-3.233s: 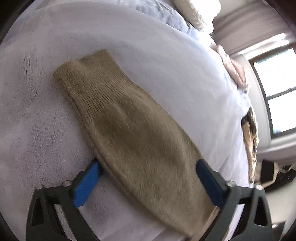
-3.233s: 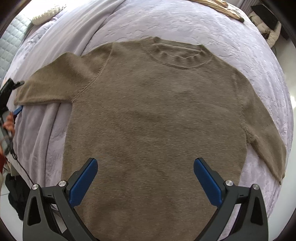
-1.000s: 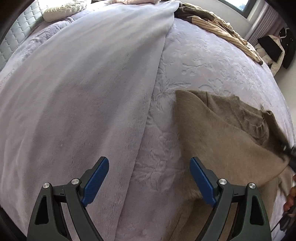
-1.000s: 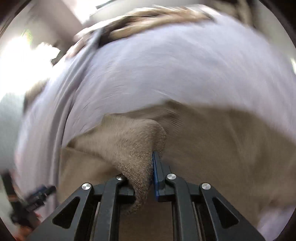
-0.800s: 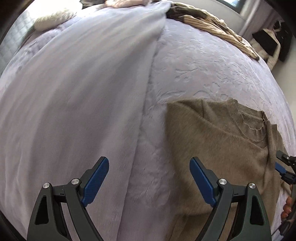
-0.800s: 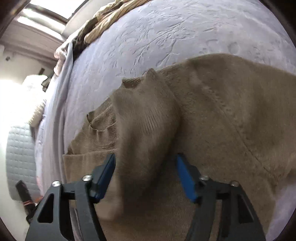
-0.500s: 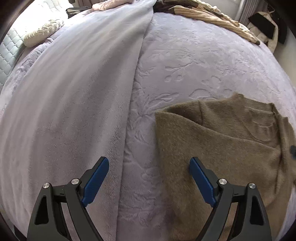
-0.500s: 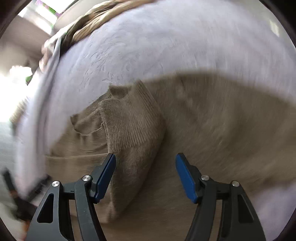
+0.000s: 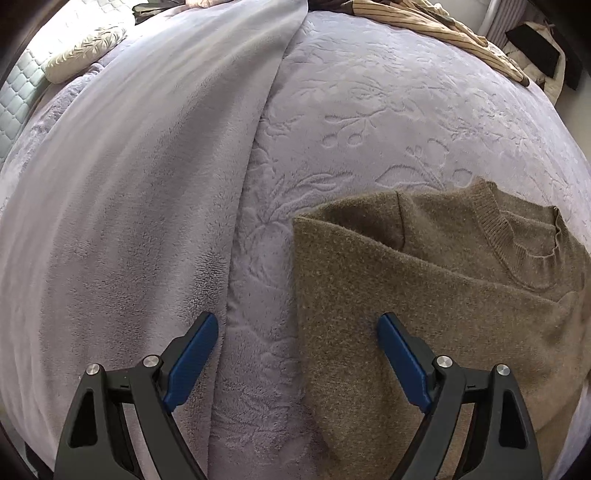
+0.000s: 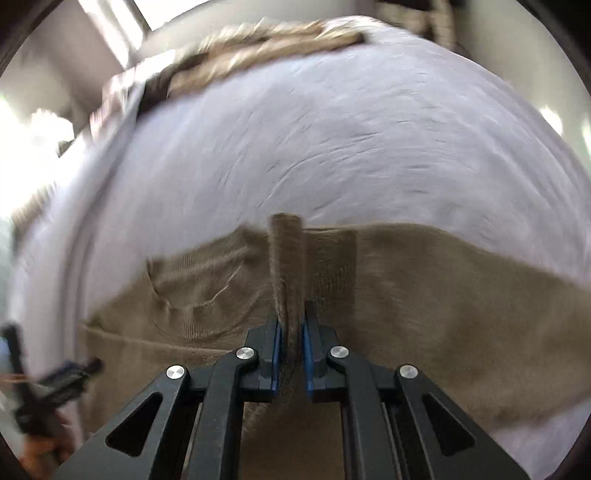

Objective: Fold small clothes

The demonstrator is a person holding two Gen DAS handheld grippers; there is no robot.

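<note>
Olive-brown knitted sweater (image 9: 424, 295) lies on the lilac embossed bedspread (image 9: 388, 122), lower right of the left wrist view; one sleeve is folded across the chest, ribbed neckline faces up and right, and its right side and hem are cut off by the frame edge, so the full outline can't be read. Left gripper (image 9: 297, 343) stands wide open with nothing between the blue pads; its right pad hovers over the folded sweater edge, left pad over the plain grey-lilac fleece blanket (image 9: 129, 184), and whether either pad touches fabric can't be told. Right gripper (image 10: 291, 339) is closed tight on a pinched ridge of the sweater (image 10: 443, 314), with the knit standing up between the two blue pads; which part of the garment it has (sleeve or cuff) is hard to make out because the right wrist view is motion-blurred. In that view the left gripper (image 10: 55, 384) shows only as a dark smear at the lower left with a bit of the person's hand (image 10: 40, 450) below it, cut off. Striped tan garment (image 9: 443, 26) sits at the far edge of the bed, partly out of frame. Cream textured pillow (image 9: 85, 51) lies at the upper left beside a quilted grey headboard (image 9: 14, 99), both clipped by the lens rim.
</note>
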